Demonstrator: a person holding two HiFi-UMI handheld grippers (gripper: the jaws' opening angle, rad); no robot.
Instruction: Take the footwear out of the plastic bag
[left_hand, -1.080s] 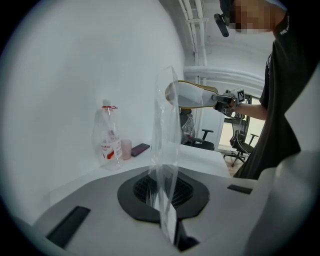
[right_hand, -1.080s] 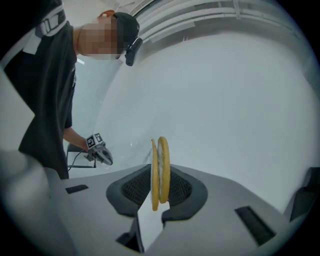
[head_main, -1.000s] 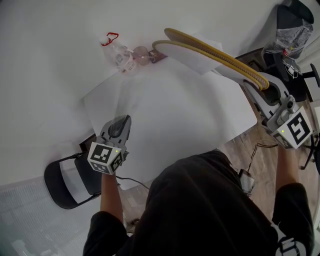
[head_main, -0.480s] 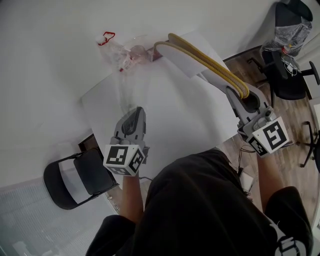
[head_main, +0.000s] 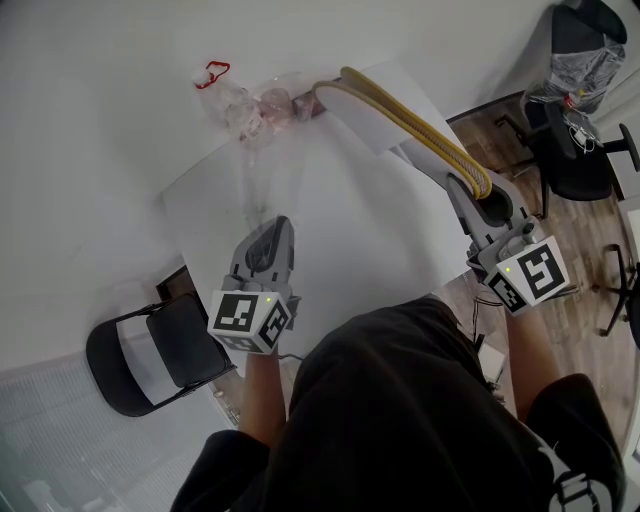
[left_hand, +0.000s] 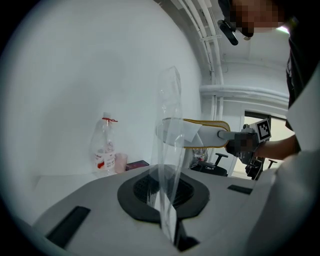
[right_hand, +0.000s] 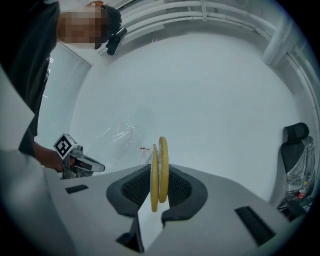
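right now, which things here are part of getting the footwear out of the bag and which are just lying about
Part of the job: clear plastic bag, pinched in the left gripper; pair of slippers, clamped in the right gripper.

Just lying about: red-capped bottle; pink cup; folding chair; office chair.

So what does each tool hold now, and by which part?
Left tool pinches the clear plastic bag by its edge; right tool grips the yellow-edged slippers at their near end.
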